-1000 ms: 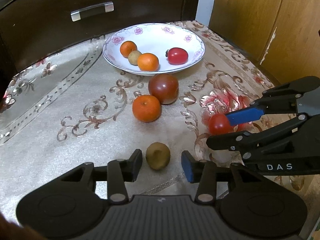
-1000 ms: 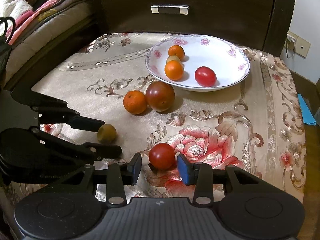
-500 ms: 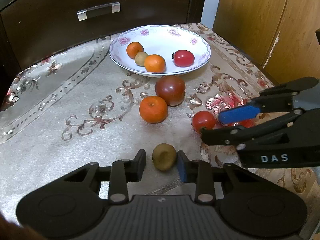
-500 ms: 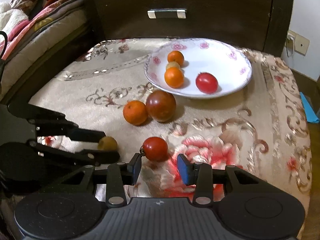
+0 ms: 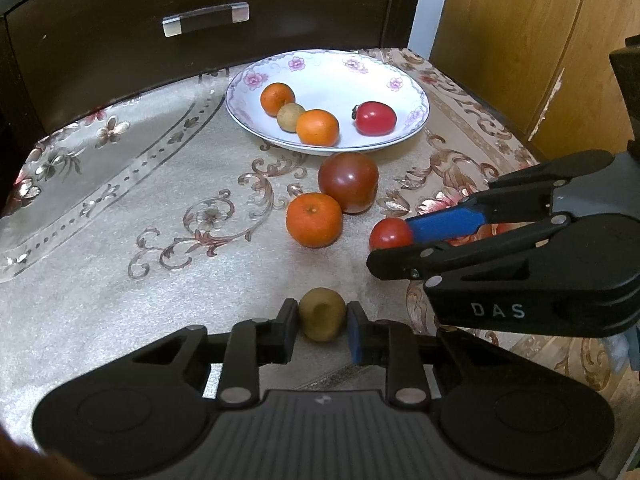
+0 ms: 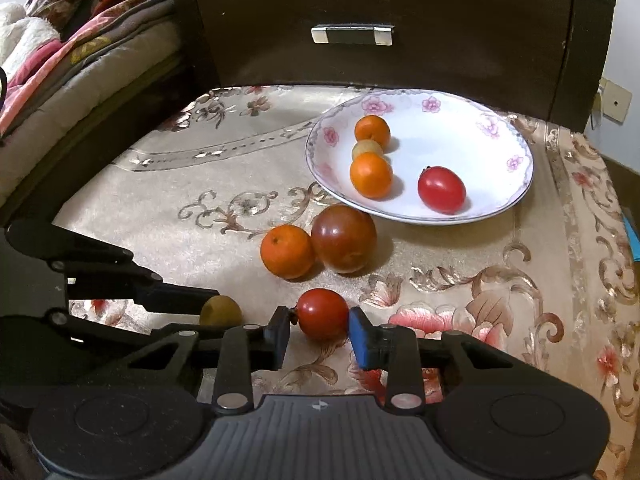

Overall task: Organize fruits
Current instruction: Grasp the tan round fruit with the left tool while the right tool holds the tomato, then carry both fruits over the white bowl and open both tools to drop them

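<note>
A brown kiwi (image 5: 322, 314) sits between the fingers of my left gripper (image 5: 323, 332), which is shut on it just over the floral cloth. My right gripper (image 6: 318, 330) is shut on a small red tomato (image 6: 323, 314). In the left wrist view the right gripper (image 5: 392, 242) comes in from the right with that tomato (image 5: 388, 234). The right wrist view shows the left gripper (image 6: 224, 314) at the left with the kiwi (image 6: 221, 312). A white floral bowl (image 5: 416, 92) at the back holds two oranges, a small tan fruit and a red tomato (image 5: 376, 118).
An orange (image 5: 314, 220) and a large dark tomato (image 5: 348, 182) lie touching on the cloth between the grippers and the bowl. A dark drawer front with a metal handle (image 5: 206, 18) stands behind, a wooden door (image 5: 520, 40) to the right, and bedding (image 6: 60, 60) to the left.
Both pairs of fingers have narrowed from wide apart to closing on their fruit. The right gripper and its tomato have shifted left, off the red rose pattern and nearer the orange.
</note>
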### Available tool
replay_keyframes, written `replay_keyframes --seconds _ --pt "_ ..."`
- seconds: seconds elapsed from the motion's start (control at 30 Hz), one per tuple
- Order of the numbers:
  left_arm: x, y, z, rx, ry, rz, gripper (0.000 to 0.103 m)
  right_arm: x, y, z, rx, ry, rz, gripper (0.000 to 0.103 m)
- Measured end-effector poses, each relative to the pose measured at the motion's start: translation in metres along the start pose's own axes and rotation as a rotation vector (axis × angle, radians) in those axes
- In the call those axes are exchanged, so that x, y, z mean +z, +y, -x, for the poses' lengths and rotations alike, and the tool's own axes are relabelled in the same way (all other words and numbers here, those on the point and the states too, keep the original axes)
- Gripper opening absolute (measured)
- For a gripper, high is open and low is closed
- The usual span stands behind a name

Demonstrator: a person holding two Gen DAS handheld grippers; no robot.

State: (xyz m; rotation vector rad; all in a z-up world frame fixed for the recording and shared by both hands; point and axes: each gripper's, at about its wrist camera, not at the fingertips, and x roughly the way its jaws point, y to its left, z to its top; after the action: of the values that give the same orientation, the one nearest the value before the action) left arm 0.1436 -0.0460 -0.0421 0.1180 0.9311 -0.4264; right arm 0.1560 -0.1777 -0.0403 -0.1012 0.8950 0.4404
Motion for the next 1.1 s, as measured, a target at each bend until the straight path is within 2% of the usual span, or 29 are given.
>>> replay_keyframes --seconds 0.2,0.43,0.77,1.1 --pt "0.004 0.001 0.005 0.003 -0.021 0.000 0.034 0.001 -0.005 0.009 -0.006 -0.010 -0.020 0.025" --pt "0.016 0.000 0.013 0.009 -0.061 0.006 0.034 0.010 -0.008 0.029 0.003 -0.073 -0.029 0.025" --pt "0.053 -0.006 0.016 0.031 -0.130 0.005 0.034 0.029 -0.027 0.039 -0.046 -0.145 -0.073 0.025" --pt "0.087 0.005 0.003 0.054 -0.164 0.026 0.034 0.050 -0.047 0.026 -0.064 -0.167 -0.138 0.025"
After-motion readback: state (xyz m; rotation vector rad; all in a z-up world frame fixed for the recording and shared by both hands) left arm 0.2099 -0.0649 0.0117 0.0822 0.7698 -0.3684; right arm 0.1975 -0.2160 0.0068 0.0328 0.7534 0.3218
